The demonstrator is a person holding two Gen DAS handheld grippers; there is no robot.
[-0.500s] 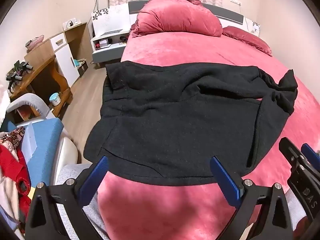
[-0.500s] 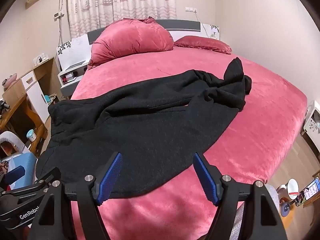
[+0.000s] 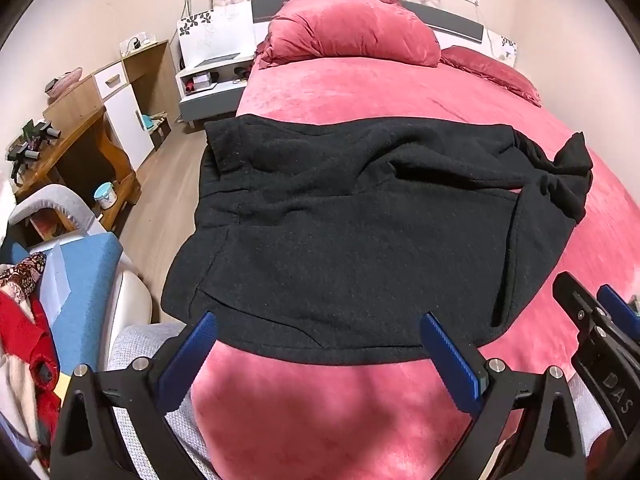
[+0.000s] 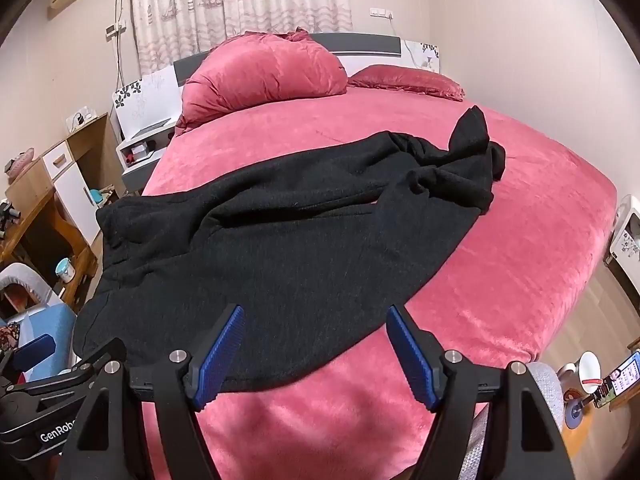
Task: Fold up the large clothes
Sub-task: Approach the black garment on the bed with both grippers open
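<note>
With its blue-padded fingers (image 3: 198, 344) spread as wide as they go, the left gripper (image 3: 320, 344) hovers just above the near hem of the black garment (image 3: 360, 232) and grips nothing; no cloth sits between the pads, and whether the tips brush the fabric cannot be told. Beside it the right gripper (image 4: 314, 340) is likewise fully released, its two blue pads apart over the garment's near edge, empty. That right tool shows at the right border of the left wrist view, and the left tool at the lower left of the right wrist view. Beyond both, the garment lies spread across the pink bed (image 4: 500, 264), its far end bunched toward the right, one side hanging over the bed's left edge. Red pillows (image 3: 352, 28) rest against the headboard.
</note>
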